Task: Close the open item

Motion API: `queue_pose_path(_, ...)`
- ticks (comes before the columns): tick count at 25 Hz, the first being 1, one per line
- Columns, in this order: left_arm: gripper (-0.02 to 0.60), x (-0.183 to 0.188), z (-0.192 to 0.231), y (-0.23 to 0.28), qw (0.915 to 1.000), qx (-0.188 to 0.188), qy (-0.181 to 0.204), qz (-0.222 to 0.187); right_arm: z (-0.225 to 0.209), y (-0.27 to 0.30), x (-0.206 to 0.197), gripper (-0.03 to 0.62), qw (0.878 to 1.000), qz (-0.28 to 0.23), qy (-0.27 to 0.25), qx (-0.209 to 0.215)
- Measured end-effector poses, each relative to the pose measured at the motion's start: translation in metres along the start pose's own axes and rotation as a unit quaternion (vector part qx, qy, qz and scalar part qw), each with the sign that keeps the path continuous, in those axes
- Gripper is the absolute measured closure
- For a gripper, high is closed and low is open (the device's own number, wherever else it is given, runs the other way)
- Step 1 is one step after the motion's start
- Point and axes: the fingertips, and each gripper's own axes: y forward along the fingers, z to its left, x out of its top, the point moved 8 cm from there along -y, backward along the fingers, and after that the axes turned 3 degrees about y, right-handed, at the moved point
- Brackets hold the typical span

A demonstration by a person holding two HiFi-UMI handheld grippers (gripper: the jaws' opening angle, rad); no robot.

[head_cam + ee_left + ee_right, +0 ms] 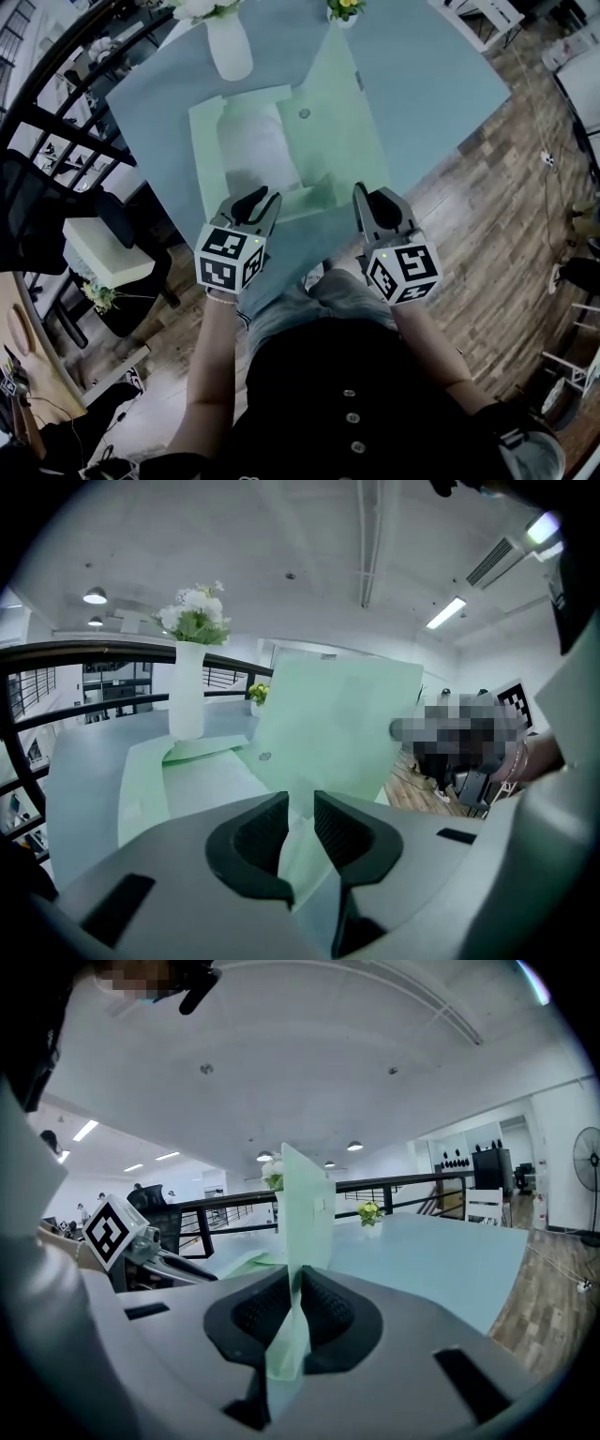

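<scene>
A pale green cardboard box (251, 148) lies open on the light blue table (441, 80), its big lid (342, 122) raised at the right side. In the left gripper view the lid (337, 724) stands tilted ahead. My left gripper (255, 199) is at the box's near edge; a thin green flap (305, 850) runs between its pads (262, 832), which stand apart from it, open (300, 817). My right gripper (372, 197) is at the lid's near corner. Its jaws (293, 1302) are shut on the lid's edge (305, 1208), seen edge-on and upright.
A white vase (228, 42) with white flowers stands just beyond the box, and a small yellow flower pot (345, 9) sits further back. A black railing and black chair (56, 206) are to the left. White chairs (487, 14) stand beyond the table's far right corner.
</scene>
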Motion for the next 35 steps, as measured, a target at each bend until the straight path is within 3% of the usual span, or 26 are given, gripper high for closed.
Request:
queue_pose_path(2, 0.521, 0.0, 0.002, -0.008, 0.9999, 0.002, -0.007, -0.01, 0.006, 0.003, 0.001, 0.562, 1.0, 0.003, -0.017, 0.012)
queue_pose_path(6, 0.546, 0.004, 0.002, -0.02, 0.9997, 0.002, -0.008, -0.025, 0.016, 0.006, 0.003, 0.563, 0.997, 0.012, -0.06, 0.038)
queue_pose_path(23, 0.548, 0.027, 0.012, -0.063, 0.9955, 0.035, -0.027, -0.083, 0.052, 0.025, 0.006, 0.548, 0.983, 0.033, -0.151, 0.102)
queue_pose_path(30, 0.548, 0.036, 0.021, -0.073, 0.9909, 0.037, -0.061, -0.114, 0.067, 0.032, 0.006, 0.543, 0.975, 0.045, -0.179, 0.125)
queue_pose_path(35, 0.548, 0.04, 0.027, -0.078, 0.9856, 0.017, -0.097, -0.137, 0.077, 0.036, 0.001, 0.537, 0.971, 0.05, -0.19, 0.14)
